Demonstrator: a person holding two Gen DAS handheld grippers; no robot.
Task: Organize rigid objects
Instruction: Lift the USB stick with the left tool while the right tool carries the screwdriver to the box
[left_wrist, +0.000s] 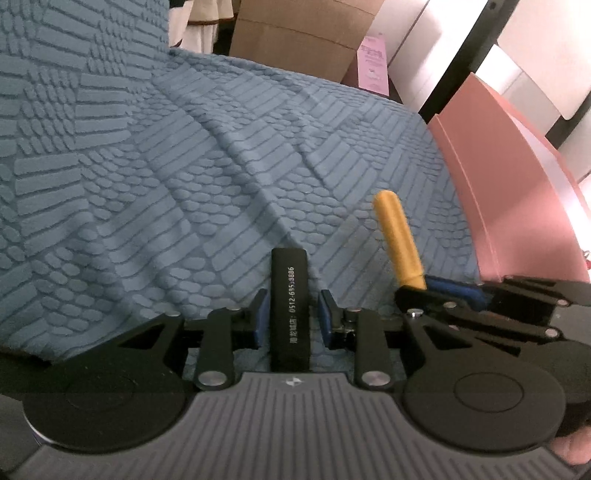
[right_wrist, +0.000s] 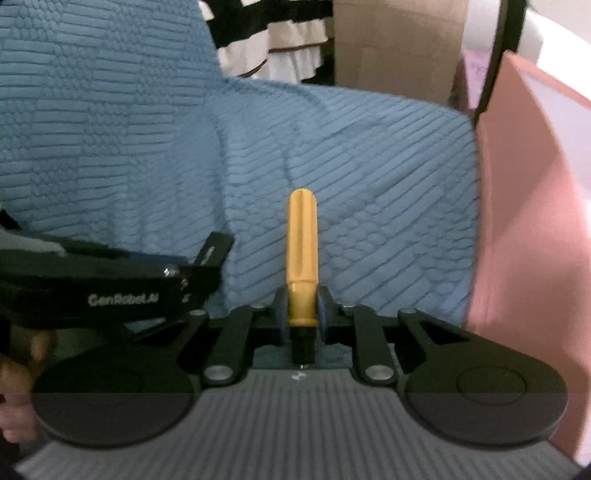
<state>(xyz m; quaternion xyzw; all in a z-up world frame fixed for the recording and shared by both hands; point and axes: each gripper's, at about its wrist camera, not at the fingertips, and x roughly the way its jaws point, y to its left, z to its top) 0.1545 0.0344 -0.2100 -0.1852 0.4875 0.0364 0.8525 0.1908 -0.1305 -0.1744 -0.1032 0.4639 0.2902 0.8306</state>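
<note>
A black bar (left_wrist: 289, 306) with white printed digits lies between the blue pads of my left gripper (left_wrist: 290, 317); small gaps show on both sides, so the jaws stand slightly apart around it. My right gripper (right_wrist: 302, 314) is shut on a yellow tool handle (right_wrist: 303, 254) with a black neck, pointing forward over the blue cloth. In the left wrist view the right gripper (left_wrist: 436, 291) sits close at the right with the yellow handle (left_wrist: 397, 240) sticking up. In the right wrist view the left gripper's body (right_wrist: 122, 291) crosses at the left.
A blue textured cloth (left_wrist: 184, 166) covers the surface. A pink box (left_wrist: 517, 206) stands at the right, also in the right wrist view (right_wrist: 532, 240). Cardboard boxes (left_wrist: 295, 33) stand behind the cloth. A hand (right_wrist: 14, 398) holds the left gripper.
</note>
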